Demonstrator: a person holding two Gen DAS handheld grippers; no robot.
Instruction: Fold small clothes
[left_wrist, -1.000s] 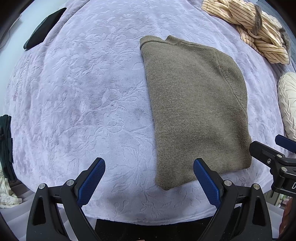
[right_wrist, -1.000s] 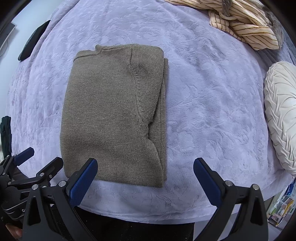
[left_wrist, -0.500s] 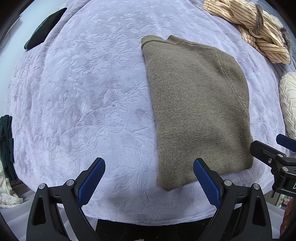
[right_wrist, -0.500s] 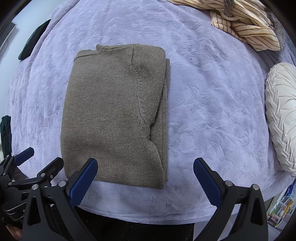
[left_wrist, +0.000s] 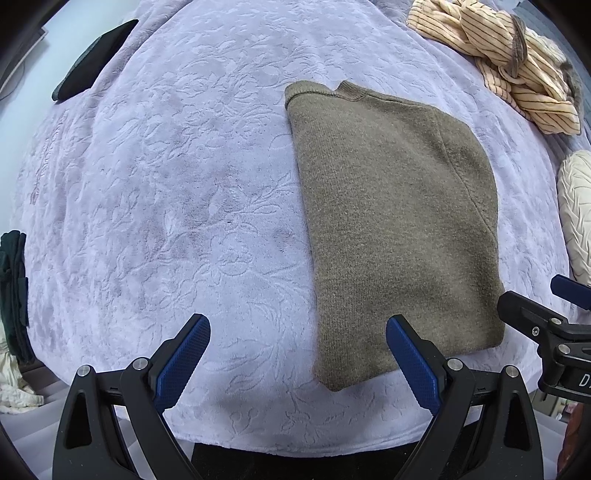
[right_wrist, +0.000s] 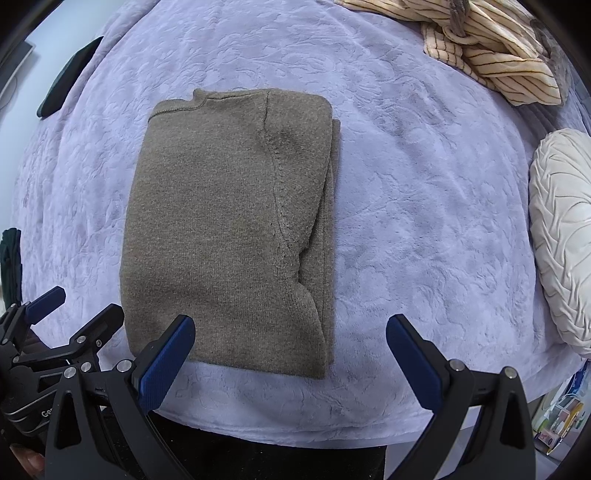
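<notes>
Two grippers hover spread wide and empty at the near edge of a lilac embossed blanket (left_wrist: 166, 177) — the left gripper (left_wrist: 297, 354) and the right gripper (right_wrist: 290, 352). The olive knit sweater (right_wrist: 221, 229) lies folded between them; a striped garment (right_wrist: 491, 51) sits crumpled far back, beside what may be a cream cushion (right_wrist: 565, 229).

Olive knit sweater (right_wrist: 229, 229), folded rectangle, flat on blanket (right_wrist: 424, 206)

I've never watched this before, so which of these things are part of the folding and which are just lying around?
Part of the job:
olive sweater
left gripper
right gripper

Lying about:
striped garment
cream cushion
dark flat object
lavender blanket
</notes>
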